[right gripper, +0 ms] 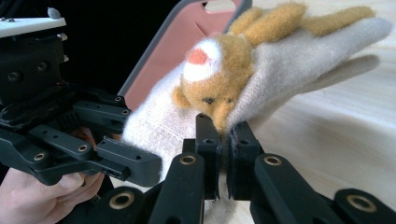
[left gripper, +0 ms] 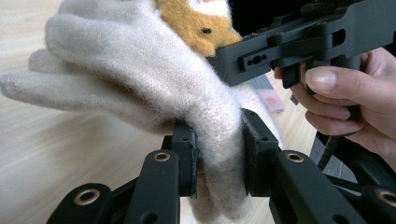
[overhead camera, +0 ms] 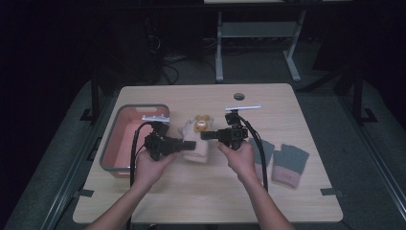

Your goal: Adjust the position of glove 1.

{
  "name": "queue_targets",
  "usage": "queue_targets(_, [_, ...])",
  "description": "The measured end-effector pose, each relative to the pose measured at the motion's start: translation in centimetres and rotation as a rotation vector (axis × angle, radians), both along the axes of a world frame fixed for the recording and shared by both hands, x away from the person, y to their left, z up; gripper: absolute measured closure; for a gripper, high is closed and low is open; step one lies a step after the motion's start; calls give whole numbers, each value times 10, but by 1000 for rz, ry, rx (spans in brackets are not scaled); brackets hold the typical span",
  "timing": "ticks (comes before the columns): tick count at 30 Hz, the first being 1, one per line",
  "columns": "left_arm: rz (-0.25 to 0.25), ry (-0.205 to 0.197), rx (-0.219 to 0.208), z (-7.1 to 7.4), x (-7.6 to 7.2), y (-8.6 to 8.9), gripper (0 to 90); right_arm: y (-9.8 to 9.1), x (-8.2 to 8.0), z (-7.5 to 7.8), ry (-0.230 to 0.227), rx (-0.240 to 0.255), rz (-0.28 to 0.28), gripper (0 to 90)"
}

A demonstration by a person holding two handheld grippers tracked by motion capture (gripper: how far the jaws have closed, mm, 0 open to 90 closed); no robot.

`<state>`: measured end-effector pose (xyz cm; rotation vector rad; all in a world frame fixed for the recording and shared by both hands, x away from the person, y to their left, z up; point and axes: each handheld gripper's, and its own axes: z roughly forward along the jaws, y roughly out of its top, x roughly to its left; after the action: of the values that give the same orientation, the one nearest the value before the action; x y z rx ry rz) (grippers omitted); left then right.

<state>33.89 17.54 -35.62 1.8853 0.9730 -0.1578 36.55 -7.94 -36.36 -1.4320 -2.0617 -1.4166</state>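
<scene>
A cream knitted glove (overhead camera: 196, 143) with a tan plush bear face (overhead camera: 201, 123) hangs between my two grippers just above the table. My left gripper (overhead camera: 191, 145) is shut on its cuff side; in the left gripper view the wool (left gripper: 187, 93) is pinched between both pads. My right gripper (overhead camera: 207, 135) is shut on the glove's other edge, right under the bear face (right gripper: 215, 77). The glove's fingers (right gripper: 336, 51) point away over the wood. Each gripper shows in the other's view, with a hand (left gripper: 355, 98) around it.
A grey basket with a pink inside (overhead camera: 125, 125) stands at the table's left. Two grey and pink fingerless gloves (overhead camera: 288, 164) lie at the right, near my right forearm. A cable hole (overhead camera: 239, 97) sits near the far edge.
</scene>
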Motion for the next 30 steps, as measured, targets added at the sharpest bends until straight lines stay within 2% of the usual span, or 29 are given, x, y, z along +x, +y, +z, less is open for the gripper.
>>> queue_targets(6, [6,-10,-16,10,2,9,707,8,3,13,-22,-4,11,854])
queue_targets(24, [33,-37,-13,32,6,38,707,37,16,34,-46,1,46,853])
queue_targets(30, [45,-37,-26,36,7,50,707,48,21,41,-55,-1,60,853])
